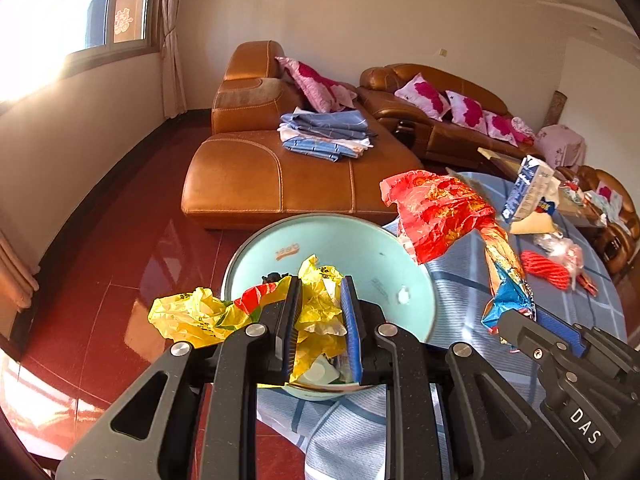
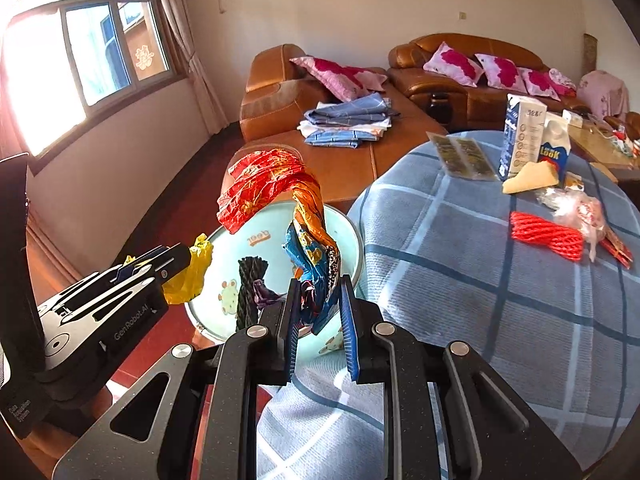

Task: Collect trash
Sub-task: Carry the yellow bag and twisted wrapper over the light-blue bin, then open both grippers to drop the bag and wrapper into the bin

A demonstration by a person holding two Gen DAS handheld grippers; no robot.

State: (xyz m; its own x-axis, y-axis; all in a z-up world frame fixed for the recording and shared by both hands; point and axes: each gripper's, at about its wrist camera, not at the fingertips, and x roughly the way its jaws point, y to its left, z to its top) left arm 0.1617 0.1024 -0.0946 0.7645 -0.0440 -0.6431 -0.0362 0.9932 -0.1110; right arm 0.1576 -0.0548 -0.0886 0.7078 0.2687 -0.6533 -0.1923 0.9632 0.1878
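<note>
We are angling both grippers downward over a pale blue plastic basin [image 1: 360, 248]: our left gripper [image 1: 322, 300] is clamping a crumpled yellow plastic bag [image 1: 192, 316], our right gripper [image 2: 320, 300] a twisted red-and-blue foil wrapper [image 2: 280, 188].

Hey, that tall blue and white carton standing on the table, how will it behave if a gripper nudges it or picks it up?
The carton stands tall on a narrow base, so a high nudge would probably tip it. It rests on a soft tablecloth, likely unsteady footing. Its flat cardboard sides look stiff enough to pinch; whether it is full cannot be told.
</note>
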